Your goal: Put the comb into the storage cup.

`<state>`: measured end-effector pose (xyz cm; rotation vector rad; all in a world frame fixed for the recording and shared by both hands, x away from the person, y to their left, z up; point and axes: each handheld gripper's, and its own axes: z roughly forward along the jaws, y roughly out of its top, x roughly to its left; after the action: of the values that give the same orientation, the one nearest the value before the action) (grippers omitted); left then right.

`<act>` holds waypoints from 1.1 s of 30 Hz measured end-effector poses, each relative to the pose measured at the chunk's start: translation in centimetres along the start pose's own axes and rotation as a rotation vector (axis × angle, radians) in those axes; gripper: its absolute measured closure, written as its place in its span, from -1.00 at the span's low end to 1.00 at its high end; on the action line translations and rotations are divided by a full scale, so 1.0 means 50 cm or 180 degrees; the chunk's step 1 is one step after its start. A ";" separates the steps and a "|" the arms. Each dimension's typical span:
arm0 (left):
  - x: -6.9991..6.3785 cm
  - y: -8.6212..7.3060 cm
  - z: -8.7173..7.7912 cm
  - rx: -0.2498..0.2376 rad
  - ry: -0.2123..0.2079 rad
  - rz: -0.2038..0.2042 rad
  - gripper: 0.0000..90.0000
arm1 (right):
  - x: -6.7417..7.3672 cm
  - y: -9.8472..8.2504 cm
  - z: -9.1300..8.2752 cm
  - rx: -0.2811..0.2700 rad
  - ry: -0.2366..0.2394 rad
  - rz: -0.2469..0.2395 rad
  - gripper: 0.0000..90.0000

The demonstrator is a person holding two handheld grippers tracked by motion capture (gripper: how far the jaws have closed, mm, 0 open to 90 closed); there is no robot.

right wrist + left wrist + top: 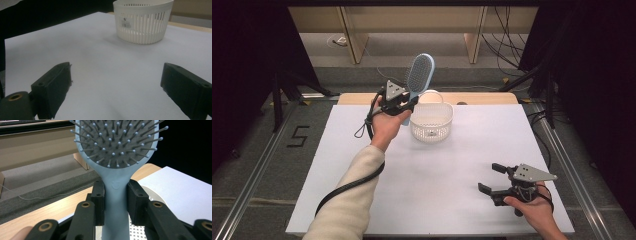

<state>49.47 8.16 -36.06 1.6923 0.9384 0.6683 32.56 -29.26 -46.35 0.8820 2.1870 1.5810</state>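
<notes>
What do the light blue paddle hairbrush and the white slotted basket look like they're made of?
Light blue paddle hairbrush: probably matte moulded plastic, smooth handle, grey perforated cushion with ball-tipped pins. White slotted basket: likely slightly glossy rigid plastic, with thin, even moulded slats.

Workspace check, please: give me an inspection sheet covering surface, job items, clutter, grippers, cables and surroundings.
Surface: white sheet over a wooden table, clean.
Job's things: blue hairbrush held upright beside the white slotted basket.
Clutter: nothing seen.
Grippers: left gripper clamped on the brush handle; right gripper open, low over the sheet.
Cables: black cable trails along the left sleeve.
Surroundings: grey floor, dark curtains, wires at the far right.
</notes>
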 end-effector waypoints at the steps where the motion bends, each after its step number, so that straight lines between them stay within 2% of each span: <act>1: 0.000 0.000 0.001 0.0002 -0.0002 0.0003 0.55 | 0.000 0.000 0.000 -0.0006 0.0001 0.0003 -0.76; 33: -0.004 0.011 0.025 -0.0003 -0.0041 0.0018 0.55 | 0.002 -0.005 -0.013 -0.0011 -0.0058 0.0031 -0.76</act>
<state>50.48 7.26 -35.92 1.6971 0.9243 0.6607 32.03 -29.75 -46.35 0.9037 2.1702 1.5744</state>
